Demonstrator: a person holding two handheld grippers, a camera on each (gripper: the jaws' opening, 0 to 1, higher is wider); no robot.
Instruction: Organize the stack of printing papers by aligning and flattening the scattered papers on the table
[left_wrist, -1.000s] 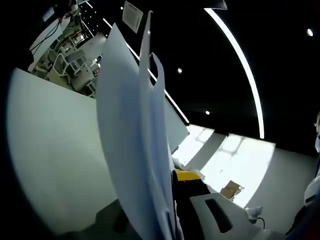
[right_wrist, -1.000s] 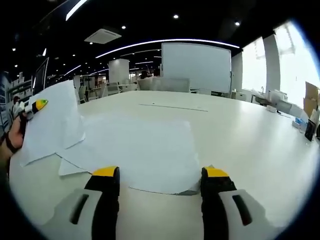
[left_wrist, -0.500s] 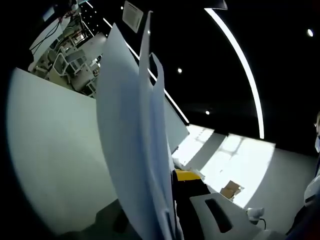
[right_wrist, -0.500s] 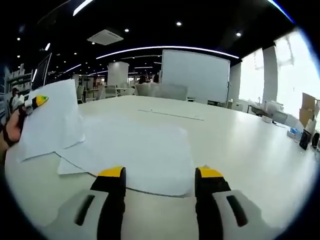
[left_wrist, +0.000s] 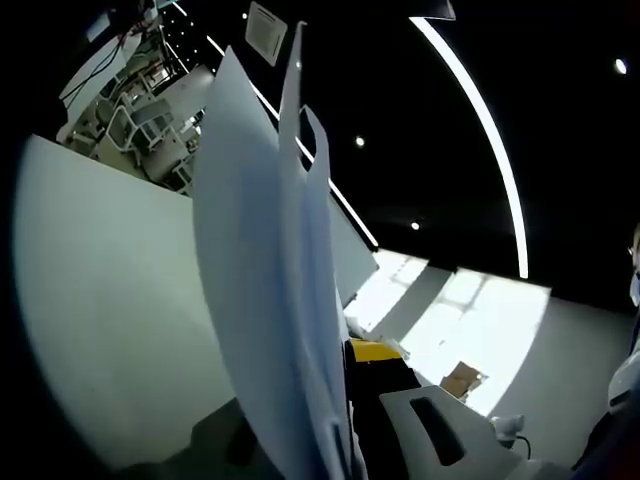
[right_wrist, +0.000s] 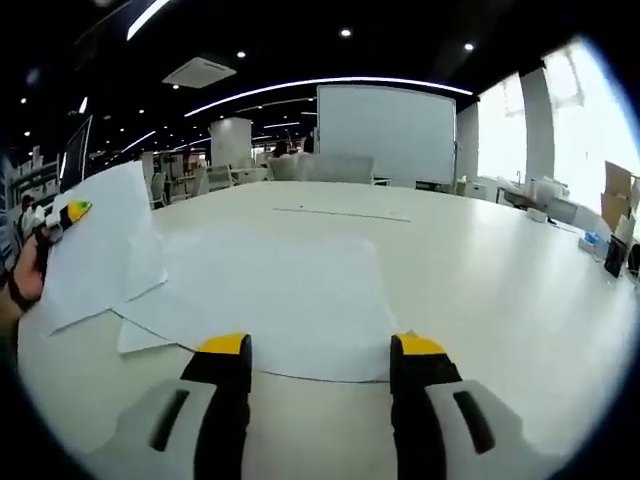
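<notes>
Papers (left_wrist: 265, 300) stand clamped in the left gripper (left_wrist: 345, 400); the right gripper (right_wrist: 320, 350) hovers spread above flat sheets (right_wrist: 280, 300).

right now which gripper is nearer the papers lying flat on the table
Right. The right gripper is open at the near edge of the flat papers, not touching them. The left gripper is off to their left, shut on lifted sheets.

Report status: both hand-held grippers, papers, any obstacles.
Left hand-held gripper shut on lifted sheets. Right hand-held gripper open before flat papers. Table unobstructed.
</notes>
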